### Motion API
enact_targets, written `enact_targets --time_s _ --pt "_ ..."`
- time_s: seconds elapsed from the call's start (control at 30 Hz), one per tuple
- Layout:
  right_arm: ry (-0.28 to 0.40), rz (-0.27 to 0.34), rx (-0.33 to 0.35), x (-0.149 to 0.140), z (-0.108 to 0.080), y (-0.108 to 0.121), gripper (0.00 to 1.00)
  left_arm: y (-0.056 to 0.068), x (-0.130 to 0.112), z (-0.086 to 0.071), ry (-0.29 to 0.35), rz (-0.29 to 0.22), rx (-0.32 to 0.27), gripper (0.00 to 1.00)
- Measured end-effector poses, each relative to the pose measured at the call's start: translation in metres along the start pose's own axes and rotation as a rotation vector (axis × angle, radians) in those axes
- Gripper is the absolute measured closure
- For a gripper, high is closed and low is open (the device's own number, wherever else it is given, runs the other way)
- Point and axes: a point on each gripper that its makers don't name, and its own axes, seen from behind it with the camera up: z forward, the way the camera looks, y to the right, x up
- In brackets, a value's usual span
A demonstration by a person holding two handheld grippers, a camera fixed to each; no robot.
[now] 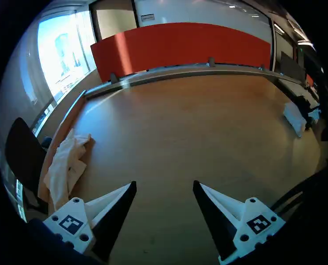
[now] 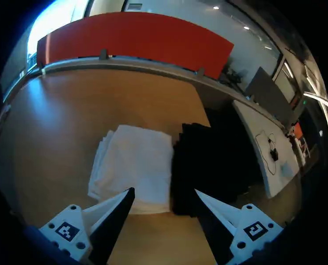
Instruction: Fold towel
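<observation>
The right tongs (image 2: pixel 164 190) stand wide apart and hold nothing. Just ahead of their tips lies a white towel (image 2: pixel 133 168), flat on the wooden counter (image 2: pixel 75 115). It is squared into a neat rectangle, with several layered edges showing along its left side, so this piece looks folded and finished. Touching its right edge is a dark stack (image 2: pixel 208 163), perhaps folded black cloth, though it is too dark to tell. The left tongs (image 1: pixel 164 183) are likewise spread wide and empty, over bare counter (image 1: pixel 186 128). Well off to their left, at the counter's edge, a cream towel (image 1: pixel 66 168) lies crumpled in a loose heap, not yet spread or folded. As a judgement, the task is partly done: one towel is folded and placed, while the crumpled one is left to fetch, lay flat and fold. Neither pair of tongs is near it.
</observation>
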Motion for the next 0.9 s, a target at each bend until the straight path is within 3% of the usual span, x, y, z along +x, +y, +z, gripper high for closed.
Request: enact_targets --time_s 0.33,0.7,0.9 --pt "0.14 0.065 0.012 0.037 -0.02 -0.022 0.05 -0.001 0.011 0.002 0.019 0.003 -0.003 0.05" --pt "0.37 0.182 0.019 0.09 -0.051 -0.041 0.06 -0.003 0.024 0.005 0.053 -0.007 -0.008 0.05" --pt "0.426 0.199 0.018 0.103 -0.059 -0.047 0.06 -0.002 0.032 0.008 0.077 -0.013 -0.009 0.05"
